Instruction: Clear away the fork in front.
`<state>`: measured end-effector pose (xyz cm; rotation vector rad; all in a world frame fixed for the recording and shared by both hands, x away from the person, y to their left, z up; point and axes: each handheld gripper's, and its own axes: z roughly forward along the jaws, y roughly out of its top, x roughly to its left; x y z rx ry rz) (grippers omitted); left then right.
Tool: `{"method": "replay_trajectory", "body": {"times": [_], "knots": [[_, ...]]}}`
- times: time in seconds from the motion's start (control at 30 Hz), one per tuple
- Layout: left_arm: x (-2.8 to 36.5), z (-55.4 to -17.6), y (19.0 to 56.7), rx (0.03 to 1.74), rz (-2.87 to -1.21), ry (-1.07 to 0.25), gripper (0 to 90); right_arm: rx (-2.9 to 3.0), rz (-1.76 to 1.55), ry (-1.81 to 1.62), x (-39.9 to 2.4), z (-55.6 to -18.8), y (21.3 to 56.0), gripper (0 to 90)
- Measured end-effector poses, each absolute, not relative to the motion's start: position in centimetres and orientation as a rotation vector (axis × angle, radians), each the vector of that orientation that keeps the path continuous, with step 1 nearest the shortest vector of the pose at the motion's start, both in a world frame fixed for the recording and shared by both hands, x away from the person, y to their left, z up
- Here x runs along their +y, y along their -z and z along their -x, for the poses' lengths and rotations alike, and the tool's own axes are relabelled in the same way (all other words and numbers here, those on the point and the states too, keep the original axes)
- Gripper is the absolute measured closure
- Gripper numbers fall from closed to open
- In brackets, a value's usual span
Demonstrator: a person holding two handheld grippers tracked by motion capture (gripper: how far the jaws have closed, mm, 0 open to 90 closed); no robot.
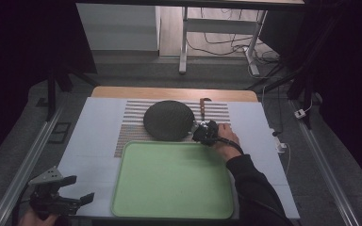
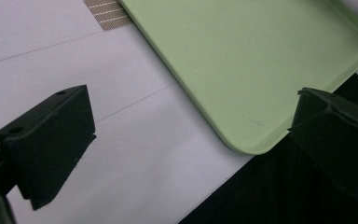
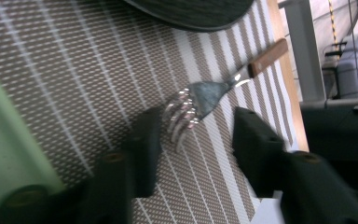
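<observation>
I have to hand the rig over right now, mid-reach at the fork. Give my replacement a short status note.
Right gripper: on the striped placemat, jaws either side of the fork tines with gaps showing, so not gripped yet.
Left gripper: open, holding nothing, at the near left corner by the green tray.
Fork lies on the placemat right of the dark round plate, wooden handle pointing away.
Done: right gripper is lined up on the fork.
Left: probably close, lift, and move it; the tray holds nothing so far.
</observation>
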<state>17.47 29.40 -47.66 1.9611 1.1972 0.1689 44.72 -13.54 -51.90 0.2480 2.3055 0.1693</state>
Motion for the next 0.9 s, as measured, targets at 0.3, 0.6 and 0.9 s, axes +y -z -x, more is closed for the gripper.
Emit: {"method": "replay_trajectory", "body": {"times": [0.3, 0.6, 0.9], "knots": [[29.4, -17.5, 47.7, 1.196, -1.965, -0.172, 0.0, 2.285, -0.106, -0.082, -12.7, -44.0, 53.0, 88.4], [29.3, -17.4, 47.6, 1.19, -1.966, -0.173, 0.2, 2.228, -0.093, -0.092, -12.8, -43.3, 52.2, 90.0], [29.2, -17.3, 47.4, 1.156, -1.96, -0.179, 0.0, 2.232, -0.164, -0.207, -14.2, -42.5, 49.5, 90.0]]}}
